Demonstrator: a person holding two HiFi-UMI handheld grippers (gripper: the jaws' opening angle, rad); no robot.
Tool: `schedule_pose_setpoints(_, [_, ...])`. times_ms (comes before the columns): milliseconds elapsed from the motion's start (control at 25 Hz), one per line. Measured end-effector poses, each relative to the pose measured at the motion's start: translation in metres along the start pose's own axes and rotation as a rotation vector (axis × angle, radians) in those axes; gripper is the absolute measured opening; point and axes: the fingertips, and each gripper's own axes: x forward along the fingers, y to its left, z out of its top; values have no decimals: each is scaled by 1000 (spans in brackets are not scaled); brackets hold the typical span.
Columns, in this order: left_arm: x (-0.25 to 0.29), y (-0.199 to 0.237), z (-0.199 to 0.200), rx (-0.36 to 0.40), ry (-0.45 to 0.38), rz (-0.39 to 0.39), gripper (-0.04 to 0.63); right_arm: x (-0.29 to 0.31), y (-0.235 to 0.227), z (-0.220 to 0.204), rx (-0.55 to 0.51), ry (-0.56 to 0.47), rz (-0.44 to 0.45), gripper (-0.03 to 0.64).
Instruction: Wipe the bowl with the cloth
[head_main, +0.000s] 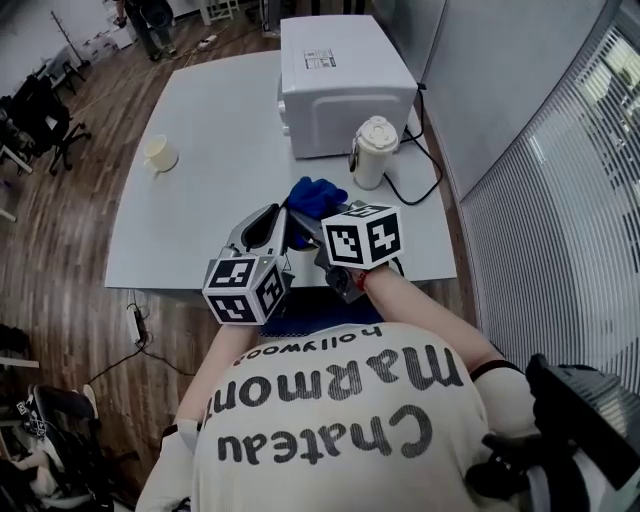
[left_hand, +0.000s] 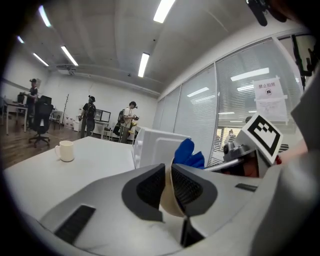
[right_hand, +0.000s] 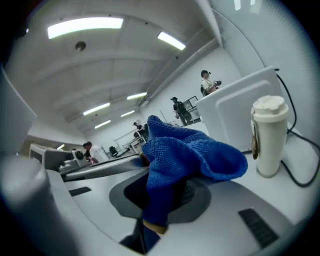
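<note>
In the left gripper view, a thin cream bowl (left_hand: 170, 197) stands edge-on between the ribbed pads of my left gripper (left_hand: 168, 172), which is shut on its wall. A blue cloth (right_hand: 190, 150) hangs bunched from my right gripper (right_hand: 167, 192), whose jaws are shut on it. From the head view both grippers are held close together above the table's near edge, the left gripper (head_main: 270, 226) just left of the right gripper (head_main: 312, 222). The cloth (head_main: 318, 194) sticks out beyond them. The bowl itself is hidden in the head view.
A white microwave (head_main: 340, 80) stands at the back of the white table (head_main: 200, 130), with a lidded white tumbler (head_main: 373, 152) and a black cable (head_main: 418, 188) in front of it. A cream mug (head_main: 160, 153) sits at the left. People and office chairs are beyond the table.
</note>
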Motion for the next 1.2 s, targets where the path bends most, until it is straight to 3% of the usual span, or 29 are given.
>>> schedule_pose_setpoints(160, [-4,-1,-2,4,11,15,55,7,3,-6,-192,35,-46,65])
schedule_pose_setpoints(240, [-4,0,-7,-8,26,24,55,11,-1,-11,-238,51,-70,64])
schedule_pose_setpoints(480, [-4,14,-26,-69,70,49,55,22,-27,-32,-250,116,-162,65])
schedule_pose_setpoints(840, [8,28,-41,-132,108,66,49,20,-46,-33,-393,162,-306,64])
schedule_pose_setpoints(1200, [15,26,-48,-168,127,46,40,5,-60,-33,-390,146,-371,64])
